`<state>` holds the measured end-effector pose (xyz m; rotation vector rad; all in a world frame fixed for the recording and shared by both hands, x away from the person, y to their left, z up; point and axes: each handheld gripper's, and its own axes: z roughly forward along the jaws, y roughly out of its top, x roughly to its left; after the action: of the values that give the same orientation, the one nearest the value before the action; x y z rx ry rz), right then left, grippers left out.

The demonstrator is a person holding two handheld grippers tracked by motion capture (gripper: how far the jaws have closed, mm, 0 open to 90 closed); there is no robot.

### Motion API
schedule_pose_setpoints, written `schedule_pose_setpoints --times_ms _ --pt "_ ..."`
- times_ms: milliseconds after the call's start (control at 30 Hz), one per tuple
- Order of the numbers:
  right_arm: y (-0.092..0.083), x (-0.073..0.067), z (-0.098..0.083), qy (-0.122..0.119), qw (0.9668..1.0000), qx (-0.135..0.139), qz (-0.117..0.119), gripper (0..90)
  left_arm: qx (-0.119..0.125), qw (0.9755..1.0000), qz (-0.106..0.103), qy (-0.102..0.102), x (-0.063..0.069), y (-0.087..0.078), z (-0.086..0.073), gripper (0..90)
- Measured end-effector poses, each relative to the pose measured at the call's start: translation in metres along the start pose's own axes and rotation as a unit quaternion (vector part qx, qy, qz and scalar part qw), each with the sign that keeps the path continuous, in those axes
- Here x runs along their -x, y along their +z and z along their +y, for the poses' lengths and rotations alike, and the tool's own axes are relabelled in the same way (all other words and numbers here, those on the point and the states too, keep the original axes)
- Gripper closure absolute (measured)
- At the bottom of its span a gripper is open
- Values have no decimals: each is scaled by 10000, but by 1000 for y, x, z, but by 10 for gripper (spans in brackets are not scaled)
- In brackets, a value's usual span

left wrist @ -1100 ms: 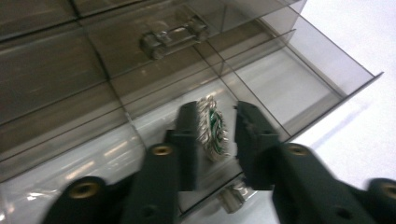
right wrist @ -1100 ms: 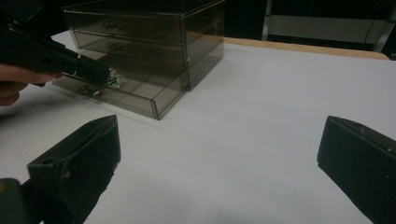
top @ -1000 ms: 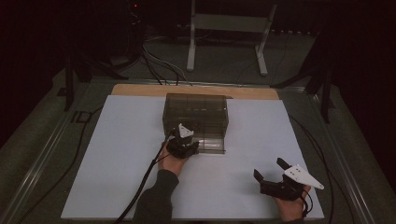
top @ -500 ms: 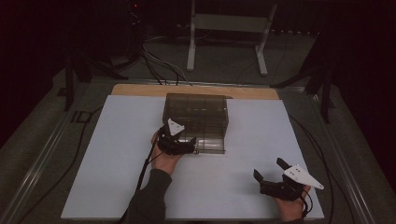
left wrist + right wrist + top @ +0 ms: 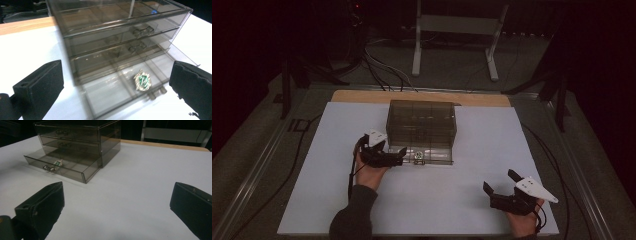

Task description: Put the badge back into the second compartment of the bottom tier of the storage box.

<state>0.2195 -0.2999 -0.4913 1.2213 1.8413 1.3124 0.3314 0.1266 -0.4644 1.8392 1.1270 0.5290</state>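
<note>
A smoky, see-through plastic three-drawer box (image 5: 422,125) sat at the back-centre of the white table cover (image 5: 472,200), w/ a strip of wooden board (image 5: 362,96) showing behind it. Its bottom drawer (image 5: 432,156) was pulled out toward the person; top two drawers were closed. A small green-and-silver trinket (image 5: 142,80) lay in the open drawer, near its front wall & close to the little handle (image 5: 157,93).

Left gripper (image 5: 398,156) was at the drawer's left front corner, tips just beside it, jaws spread wide w/ nothing between them. In the left gripper view the drawer and trinket sat between the two black pads (image 5: 40,87).

Right gripper (image 5: 499,192) was near the table's front-right corner, well apart from the box, jaws also wide & empty. Cables (image 5: 382,70) ran across the floor behind the table.
</note>
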Motion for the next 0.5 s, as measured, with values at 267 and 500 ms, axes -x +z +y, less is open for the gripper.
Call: schedule_pose_setpoints --times_ms 267,500 --pt "1 -2 0 -21 10000 -12 19 0 489 9988 94 -45 -29 -37 -24 4" --pt "3 -4 -1 -47 10000 -45 64 0 765 9969 70 167 -45 -70 -50 4"
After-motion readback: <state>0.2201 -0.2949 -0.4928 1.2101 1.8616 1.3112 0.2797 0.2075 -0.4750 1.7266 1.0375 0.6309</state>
